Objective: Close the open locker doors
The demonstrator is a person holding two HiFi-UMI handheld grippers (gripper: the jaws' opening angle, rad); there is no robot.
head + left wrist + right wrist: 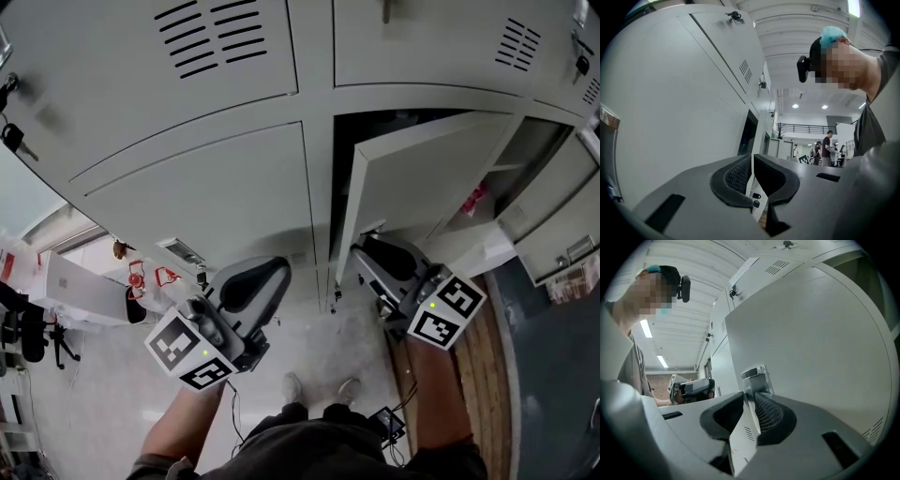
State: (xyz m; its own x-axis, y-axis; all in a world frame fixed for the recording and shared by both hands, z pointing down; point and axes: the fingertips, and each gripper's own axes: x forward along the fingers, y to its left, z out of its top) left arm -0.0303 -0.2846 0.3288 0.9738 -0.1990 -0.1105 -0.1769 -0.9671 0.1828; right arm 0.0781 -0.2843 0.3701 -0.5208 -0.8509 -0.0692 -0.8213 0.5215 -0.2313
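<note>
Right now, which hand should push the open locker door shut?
Right. The right tongs sit on the open locker door at its free edge, beside its latch, so a push should swing it closed. The left tongs hang empty before a closed locker door, away from the open one.

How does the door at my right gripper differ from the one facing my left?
The open door stands ajar, exposing the dark locker inside; the closed door sits flush. The right gripper clamps the open door's edge; the closed door is ungripped, the left gripper shut on nothing. Both grey metal, same row.
</note>
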